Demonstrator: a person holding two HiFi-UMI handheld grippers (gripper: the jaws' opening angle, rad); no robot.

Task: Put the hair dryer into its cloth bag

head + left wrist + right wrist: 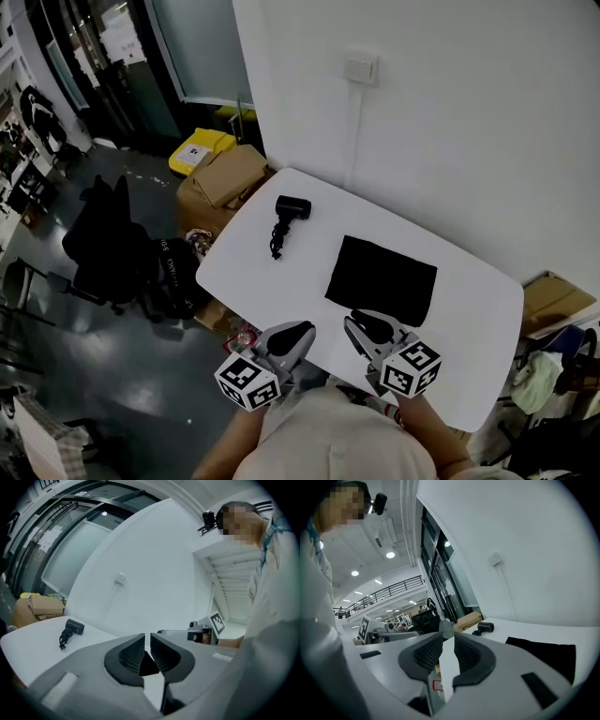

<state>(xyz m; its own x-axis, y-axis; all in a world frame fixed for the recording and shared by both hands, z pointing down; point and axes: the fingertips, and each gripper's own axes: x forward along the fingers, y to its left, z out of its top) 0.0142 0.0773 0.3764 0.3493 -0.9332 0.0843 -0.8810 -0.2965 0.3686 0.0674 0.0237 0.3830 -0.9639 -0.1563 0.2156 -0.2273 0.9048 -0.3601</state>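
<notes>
One hair dryer (292,207), black and compact, lies on its side toward the far left corner of the white table (473,314), with its cord (277,240) bundled in a loose coil just beside it on the near side. The cloth bag (382,279), a flat black rectangle, lies to the right of the dryer and closer to the person, apart from it with bare tabletop between them. Nothing rests on the bag, and the dryer is outside it. The left gripper (296,330) hangs over the table's near edge, left of the bag, with its jaws drawn together to a thin slit and nothing between them. The right gripper (364,322) is beside it, with its tips at the bag's near edge as the head view shows it (whether they touch the cloth cannot be told). Its jaws stand a little apart, and only table shows through the gap. Each gripper carries its marker cube at the rear, close to the person's light top (337,441). Beyond the far left end of the table stand cardboard boxes (225,178) and a yellow bin (200,150). A black office chair (103,234) stands on the dark floor to the left. A wall plate (360,67) is fixed to the white wall behind the table.
</notes>
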